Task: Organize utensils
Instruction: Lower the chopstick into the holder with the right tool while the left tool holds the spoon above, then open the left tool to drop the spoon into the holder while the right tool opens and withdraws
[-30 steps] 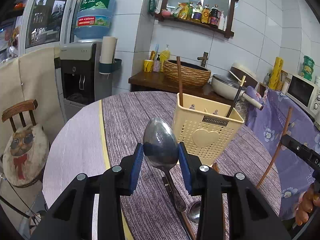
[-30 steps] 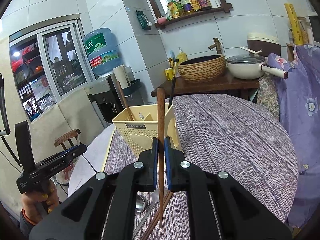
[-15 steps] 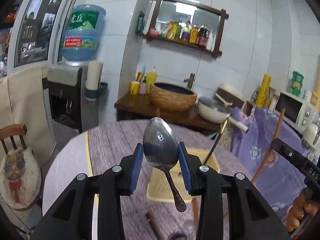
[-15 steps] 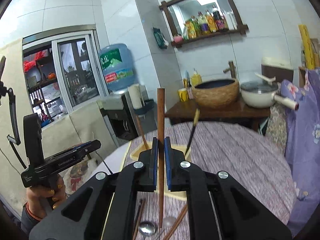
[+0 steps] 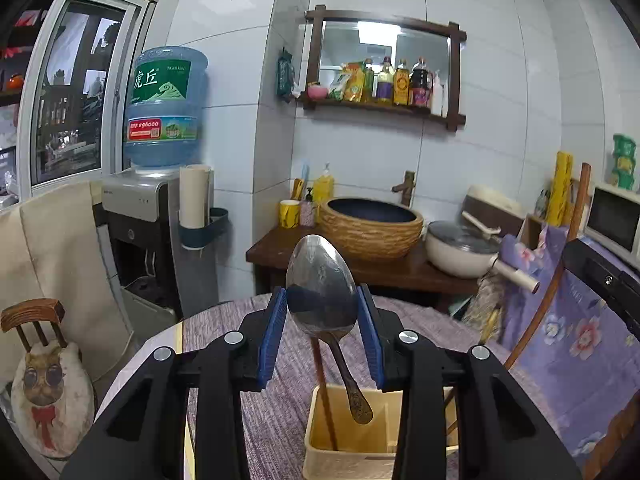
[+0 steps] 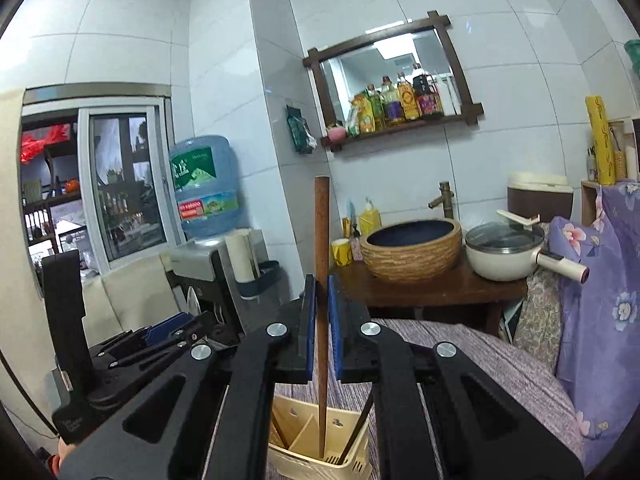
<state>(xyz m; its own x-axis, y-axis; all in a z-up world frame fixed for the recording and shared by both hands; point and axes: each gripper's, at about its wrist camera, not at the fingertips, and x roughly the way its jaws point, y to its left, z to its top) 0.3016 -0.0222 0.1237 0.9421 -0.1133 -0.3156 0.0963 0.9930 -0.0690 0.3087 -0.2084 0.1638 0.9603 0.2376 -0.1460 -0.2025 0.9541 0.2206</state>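
Left hand-held gripper [image 5: 322,316] clamping steel spoon [image 5: 320,288] bowl-up, handle hanging above cream plastic utensil caddy [image 5: 352,452] | right hand-held gripper [image 6: 321,316] pinching upright brown wooden chopstick [image 6: 321,280], tip entering caddy for dropping.

A blue water jug [image 5: 164,108] tops a dispenser [image 5: 140,236] by the window, a woven basin [image 5: 372,226] and a lidded white pot [image 5: 460,250] sit on a dark wooden stand [image 5: 280,250], bottles line the mirror shelf [image 5: 384,110], and a small chair [image 5: 36,360] holds a cat cushion.
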